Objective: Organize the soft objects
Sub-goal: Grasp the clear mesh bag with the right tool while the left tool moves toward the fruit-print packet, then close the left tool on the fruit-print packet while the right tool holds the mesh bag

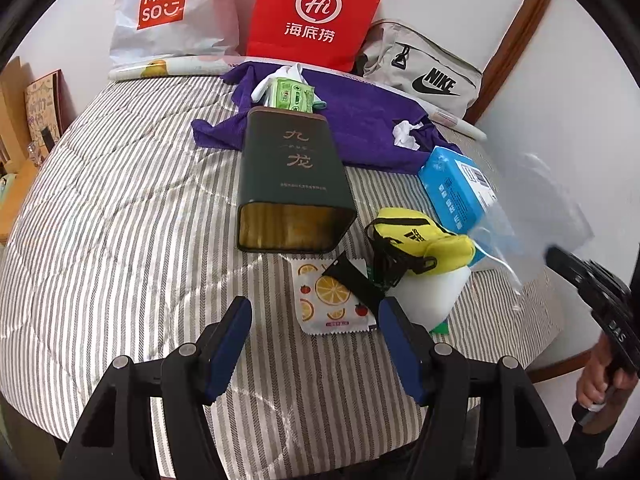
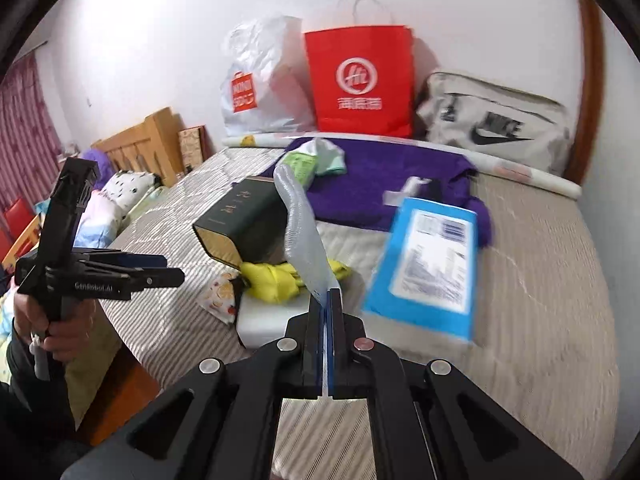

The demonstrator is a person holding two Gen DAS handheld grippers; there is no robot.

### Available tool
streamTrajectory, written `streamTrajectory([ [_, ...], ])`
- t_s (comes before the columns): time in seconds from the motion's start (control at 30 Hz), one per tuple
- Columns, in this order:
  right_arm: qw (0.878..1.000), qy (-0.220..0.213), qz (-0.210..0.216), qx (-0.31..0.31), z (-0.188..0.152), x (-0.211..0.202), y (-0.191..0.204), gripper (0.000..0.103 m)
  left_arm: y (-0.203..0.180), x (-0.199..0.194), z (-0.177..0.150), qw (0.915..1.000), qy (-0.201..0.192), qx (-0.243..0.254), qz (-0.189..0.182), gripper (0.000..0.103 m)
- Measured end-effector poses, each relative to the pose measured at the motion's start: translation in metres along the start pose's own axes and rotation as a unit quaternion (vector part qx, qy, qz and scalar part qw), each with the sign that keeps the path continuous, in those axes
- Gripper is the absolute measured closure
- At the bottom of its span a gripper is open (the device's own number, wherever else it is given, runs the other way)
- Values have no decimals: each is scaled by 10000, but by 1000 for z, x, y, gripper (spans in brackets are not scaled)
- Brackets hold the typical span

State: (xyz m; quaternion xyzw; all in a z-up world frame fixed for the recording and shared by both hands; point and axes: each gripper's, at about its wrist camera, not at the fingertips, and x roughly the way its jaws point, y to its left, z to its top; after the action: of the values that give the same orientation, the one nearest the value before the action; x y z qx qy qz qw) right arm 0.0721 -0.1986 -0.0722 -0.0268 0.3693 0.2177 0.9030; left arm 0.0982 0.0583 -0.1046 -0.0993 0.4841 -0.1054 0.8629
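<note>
1 clear plastic bag pinched in right hand-held gripper.

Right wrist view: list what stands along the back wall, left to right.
White Miniso bag → red paper bag → grey Nike bag.

A bed with a grey-and-white striped quilt stands against a plain white wall. A brown wooden frame runs up at its right far corner. A light wooden headboard and pink curtains stand beyond its left edge.
</note>
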Motion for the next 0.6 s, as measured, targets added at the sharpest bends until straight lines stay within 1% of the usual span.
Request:
streamTrajectory([
  [0.13,9997,108,-169,146,-20,-24,-13,102,-2,-1,-7,10000,22,-19,-34,40],
  [0.23,9990,230,-246,285,-35,-32,-23,102,-5,2,-12,10000,30,-13,-13,40],
  [0.3,9982,361,-301,378,-46,-29,-29,102,-9,7,-16,10000,79,12,-51,40],
  [0.37,9971,539,-331,430,-57,-17,-33,102,-13,12,-19,9999,138,54,-47,40],
  [0.47,9971,559,-297,433,-67,-3,-35,100,-19,17,-22,9997,200,163,-11,40],
  [0.6,9972,501,-298,476,-68,13,-41,100,-20,21,-21,9995,239,177,49,40],
])
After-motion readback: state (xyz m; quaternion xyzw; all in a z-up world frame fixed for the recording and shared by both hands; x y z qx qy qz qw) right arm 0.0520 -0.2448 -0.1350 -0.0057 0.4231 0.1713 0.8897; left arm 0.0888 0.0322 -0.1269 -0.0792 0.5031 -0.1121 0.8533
